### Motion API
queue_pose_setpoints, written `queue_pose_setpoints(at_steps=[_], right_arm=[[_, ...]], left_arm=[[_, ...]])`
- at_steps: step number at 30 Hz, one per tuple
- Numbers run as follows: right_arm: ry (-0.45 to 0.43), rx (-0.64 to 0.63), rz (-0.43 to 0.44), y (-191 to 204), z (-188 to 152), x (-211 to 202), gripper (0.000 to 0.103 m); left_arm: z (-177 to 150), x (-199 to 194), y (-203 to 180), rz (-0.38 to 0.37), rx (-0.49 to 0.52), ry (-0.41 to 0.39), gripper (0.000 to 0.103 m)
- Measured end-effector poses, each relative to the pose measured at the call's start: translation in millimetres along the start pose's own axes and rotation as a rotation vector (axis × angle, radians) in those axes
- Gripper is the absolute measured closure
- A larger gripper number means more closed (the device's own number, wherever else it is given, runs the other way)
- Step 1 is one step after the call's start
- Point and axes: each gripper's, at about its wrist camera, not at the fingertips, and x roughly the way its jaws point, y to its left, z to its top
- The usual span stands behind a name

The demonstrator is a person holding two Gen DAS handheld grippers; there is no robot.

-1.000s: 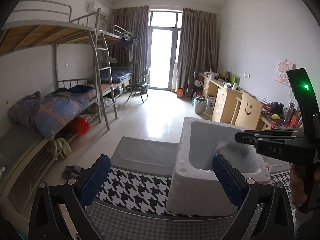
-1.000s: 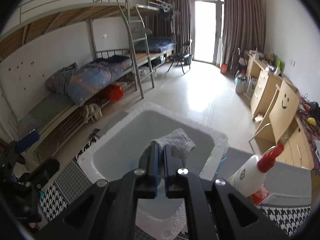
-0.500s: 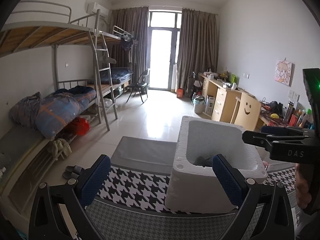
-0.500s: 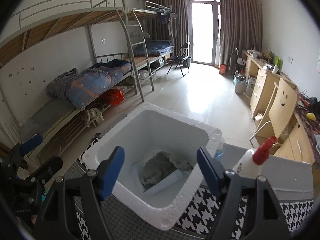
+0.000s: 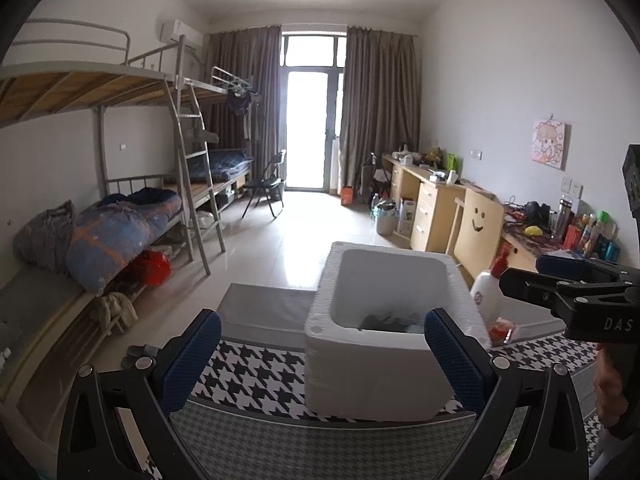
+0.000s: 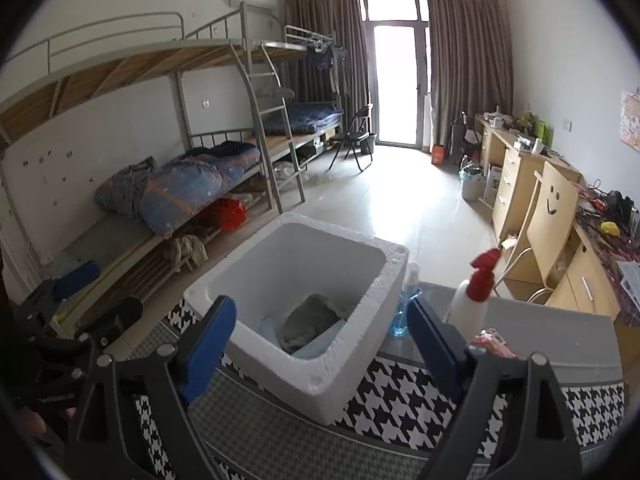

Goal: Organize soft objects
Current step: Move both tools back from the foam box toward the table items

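- The white foam box (image 6: 320, 376) stands on the houndstooth-patterned bench (image 6: 404, 404); a crumpled grey cloth (image 6: 310, 320) lies at its bottom on something pale blue.
- The cloth looks soft and bunched, its folds dark against the white walls.
- The right gripper (image 6: 320, 344) is released, blue pads spread wide, holding nothing.
- The left gripper (image 5: 320, 364) is likewise released and empty.
- A red-capped spray bottle (image 6: 474, 300) stands just beside the box.

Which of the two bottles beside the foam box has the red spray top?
The taller white bottle, standing farther from the foam box. The other, a small clear bottle of blue liquid, stands right beside the box wall and has a pale top.
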Motion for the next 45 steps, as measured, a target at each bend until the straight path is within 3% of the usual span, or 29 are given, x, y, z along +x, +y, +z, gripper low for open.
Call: queue_pose_setpoints(at_steps=[14,20,45], right_arm=[[-0.091,0.009,-0.042,-10,-24,-52,0.011],[-0.134,0.007,-0.066,-10,-37,-74,0.006],[-0.197,0.025,-0.107,-17,-88,-128,0.006]], left_arm=[[-5,-31,-30,-0.085,0.054,-0.043,0.001],[-10,-47,-38,-0.104,0.068,-0.059,0.001],[-39,-85,-62,-0.186,0.106,-0.079,0.001]])
